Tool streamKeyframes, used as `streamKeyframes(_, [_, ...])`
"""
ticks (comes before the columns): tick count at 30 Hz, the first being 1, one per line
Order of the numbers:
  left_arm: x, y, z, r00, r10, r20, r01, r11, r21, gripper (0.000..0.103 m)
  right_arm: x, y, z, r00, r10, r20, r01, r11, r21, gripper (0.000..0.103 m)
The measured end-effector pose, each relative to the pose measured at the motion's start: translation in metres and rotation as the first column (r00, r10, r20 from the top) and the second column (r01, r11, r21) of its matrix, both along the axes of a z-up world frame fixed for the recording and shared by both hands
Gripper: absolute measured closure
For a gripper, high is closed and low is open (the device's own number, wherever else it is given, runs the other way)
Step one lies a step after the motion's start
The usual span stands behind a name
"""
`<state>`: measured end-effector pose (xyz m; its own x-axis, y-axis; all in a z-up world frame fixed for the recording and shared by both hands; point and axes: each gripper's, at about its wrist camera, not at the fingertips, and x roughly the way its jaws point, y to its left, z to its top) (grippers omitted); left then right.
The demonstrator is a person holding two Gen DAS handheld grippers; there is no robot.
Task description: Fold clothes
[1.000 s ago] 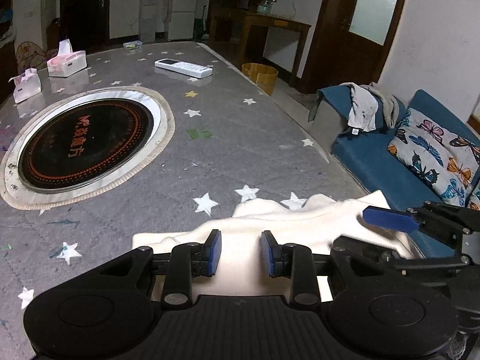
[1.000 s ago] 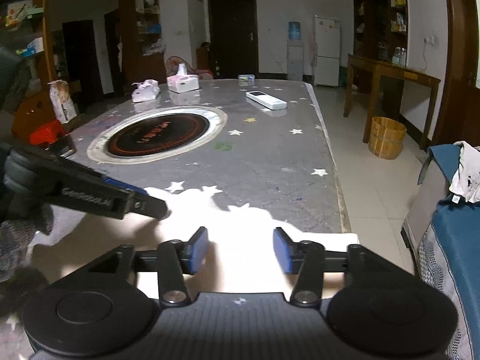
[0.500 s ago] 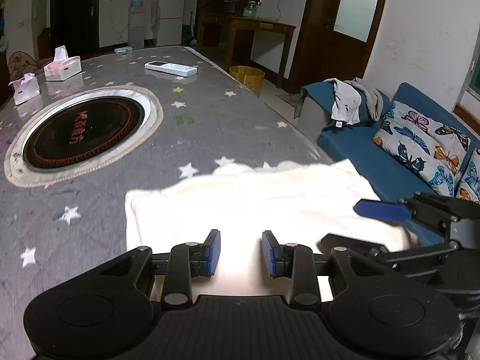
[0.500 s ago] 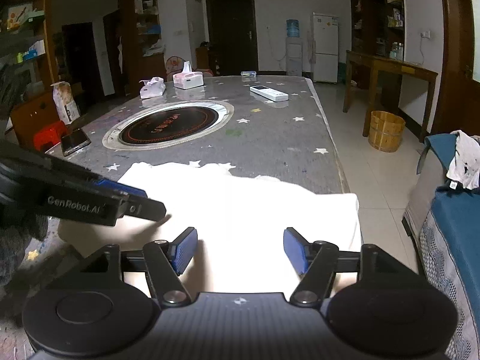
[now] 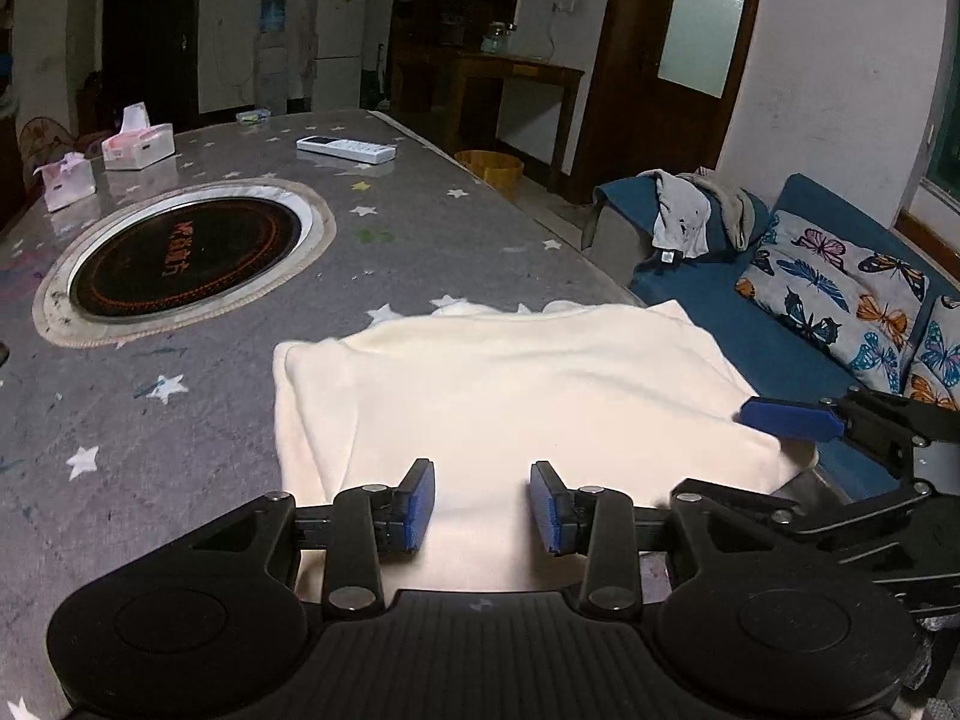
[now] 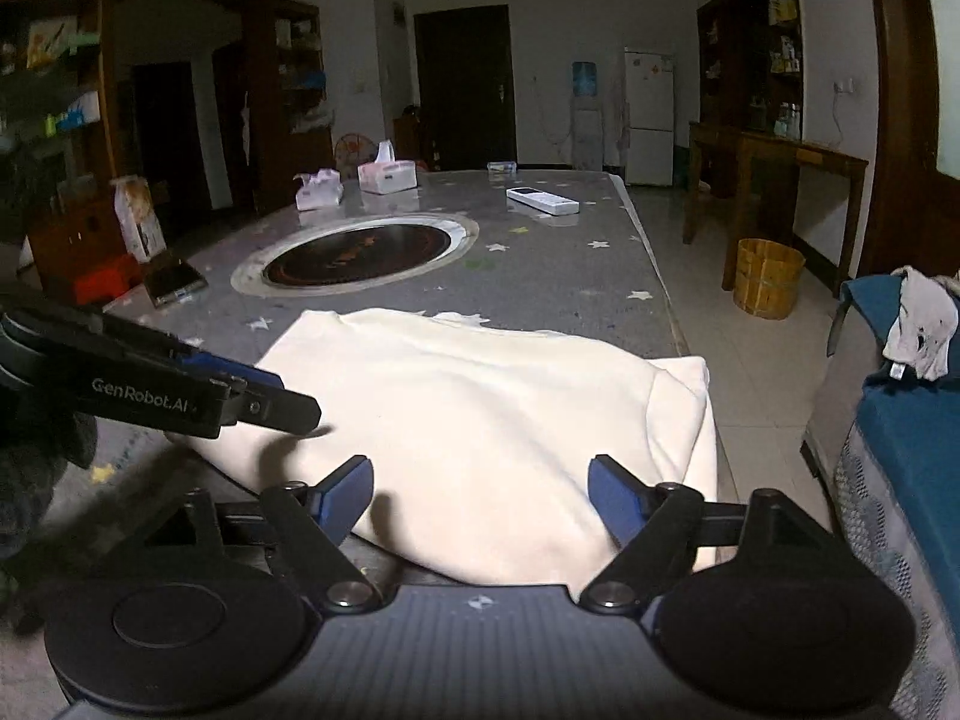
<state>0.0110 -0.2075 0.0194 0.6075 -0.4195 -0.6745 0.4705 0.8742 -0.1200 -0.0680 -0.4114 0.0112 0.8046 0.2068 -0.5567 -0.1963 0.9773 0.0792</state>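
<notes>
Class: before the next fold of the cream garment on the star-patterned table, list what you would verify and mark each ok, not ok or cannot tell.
1. Left gripper clear of the cloth: ok, jaws apart, just been opening.
2. Right gripper released: ok, jaws wide, just been opening.
3. Cream fabric garment lies flat: ok, folded.
4. Garment fully on grey star-patterned table: not ok, one side overhangs the edge.
5. White remote control clear of garment: ok.

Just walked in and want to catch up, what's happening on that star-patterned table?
A person is folding clothes with a hand-held gripper in each hand. A cream garment lies folded flat at the near edge of the table. The left hand-held gripper and the right hand-held gripper both hover over its near edge, jaws just opened and gripping nothing; the right stands wider. It looks like a fold was just released.
</notes>
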Motion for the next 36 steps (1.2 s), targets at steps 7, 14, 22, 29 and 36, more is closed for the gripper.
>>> streamKeyframes(7, [-0.007,0.008,0.005,1.0,0.011,0.012,-0.011,1.0,-0.01,0.063,-0.011,0.0,0.007,0.999,0.004,0.038,-0.005,1.0,0.015,0.018])
streamKeyframes(14, [-0.005,0.016,-0.001,0.999,0.033,-0.001,-0.033,0.999,-0.005,0.063,-0.009,-0.004,-0.004,1.0,0.001,-0.015,0.0,0.998,0.07,0.015])
streamKeyframes(22, [-0.014,0.022,0.007,0.999,0.045,0.007,-0.044,0.999,-0.015,0.059,-0.012,0.002,-0.001,1.0,-0.007,-0.012,0.007,0.998,0.069,0.004])
streamKeyframes(29, [-0.031,0.03,0.009,0.999,0.049,0.016,-0.049,0.999,-0.005,0.046,-0.013,0.013,-0.008,0.999,-0.022,-0.033,0.023,1.0,0.018,0.0])
streamKeyframes(36, [-0.044,0.032,0.008,0.999,0.047,0.026,-0.047,0.999,-0.001,0.03,-0.01,0.017,-0.011,0.998,-0.03,-0.053,0.029,0.999,-0.018,0.0])
